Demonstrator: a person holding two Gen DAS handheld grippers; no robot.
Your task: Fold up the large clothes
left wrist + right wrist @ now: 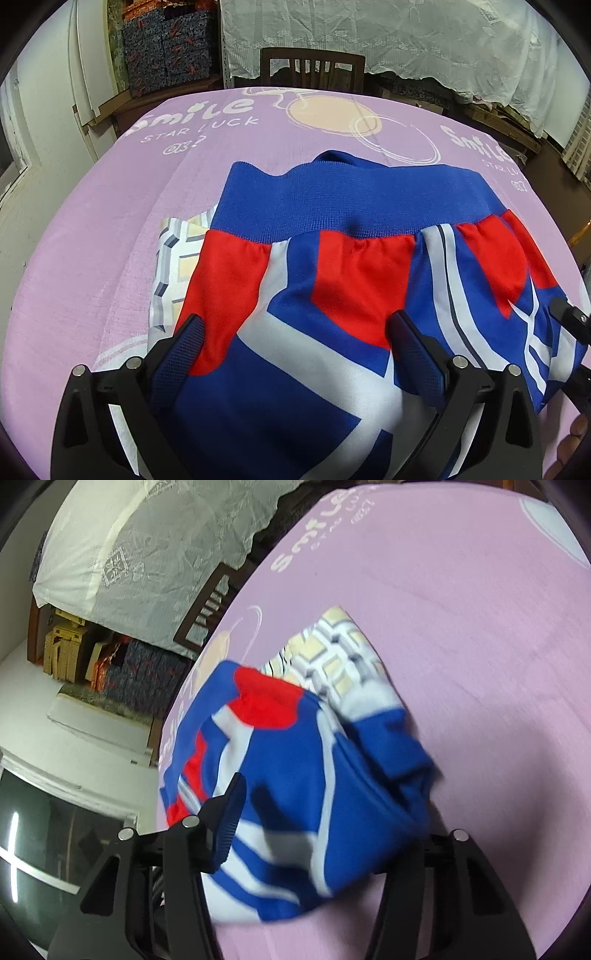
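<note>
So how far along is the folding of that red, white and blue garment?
Partly done: the garment lies bunched into a compact shape on the purple sheet, overlapping a checked cloth. In hand: the left claw is open over it, and the right claw straddles its edge. Left: flattening the lumpy folds.

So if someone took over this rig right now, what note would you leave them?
Left gripper: open, fingers either side of the jacket, not clamping it.
Right gripper: open around the jacket's other edge; that view is blurred, so contact is unclear.
The jacket lies bunched on the purple sheet, blue ribbed hem toward the chair. It partly covers a checked cloth underneath.
Done: the jacket looks partly folded over itself.
Left: probably flatten it, finish the folds and square the edges. The checked cloth appears folded, but little of it shows.
</note>
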